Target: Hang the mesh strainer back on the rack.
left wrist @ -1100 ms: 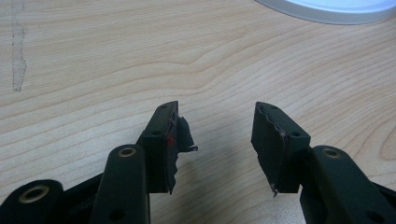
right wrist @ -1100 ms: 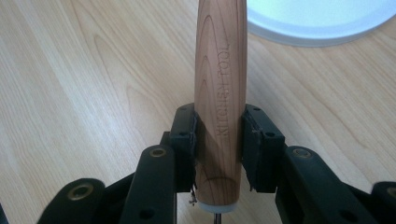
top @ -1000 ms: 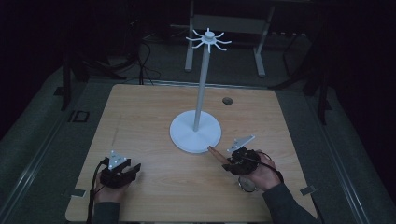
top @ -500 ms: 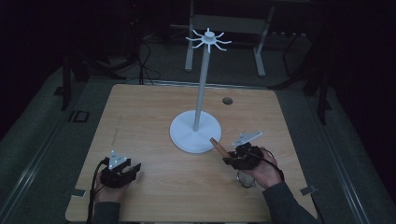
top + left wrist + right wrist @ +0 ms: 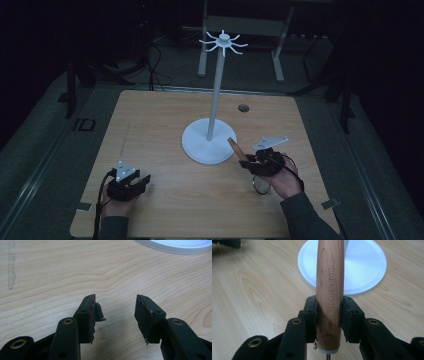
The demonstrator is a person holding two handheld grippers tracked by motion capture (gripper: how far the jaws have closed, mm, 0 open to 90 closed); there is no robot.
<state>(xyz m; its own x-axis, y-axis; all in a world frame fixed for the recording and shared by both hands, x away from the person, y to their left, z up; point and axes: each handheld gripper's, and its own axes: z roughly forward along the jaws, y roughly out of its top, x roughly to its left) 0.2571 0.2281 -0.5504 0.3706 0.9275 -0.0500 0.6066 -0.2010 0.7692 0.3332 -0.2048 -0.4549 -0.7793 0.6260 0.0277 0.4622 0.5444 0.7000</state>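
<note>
I count one white stand (image 5: 210,142), one wooden-handled kitchen tool (image 5: 330,285), two grippers — left (image 5: 116,312), right (image 5: 329,315) — one table (image 5: 165,120).

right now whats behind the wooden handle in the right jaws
Behind the wooden handle, clamped in the right gripper, lies the white stand base on the table. The handle covers the base's middle, so the pole's foot is hidden.
</note>
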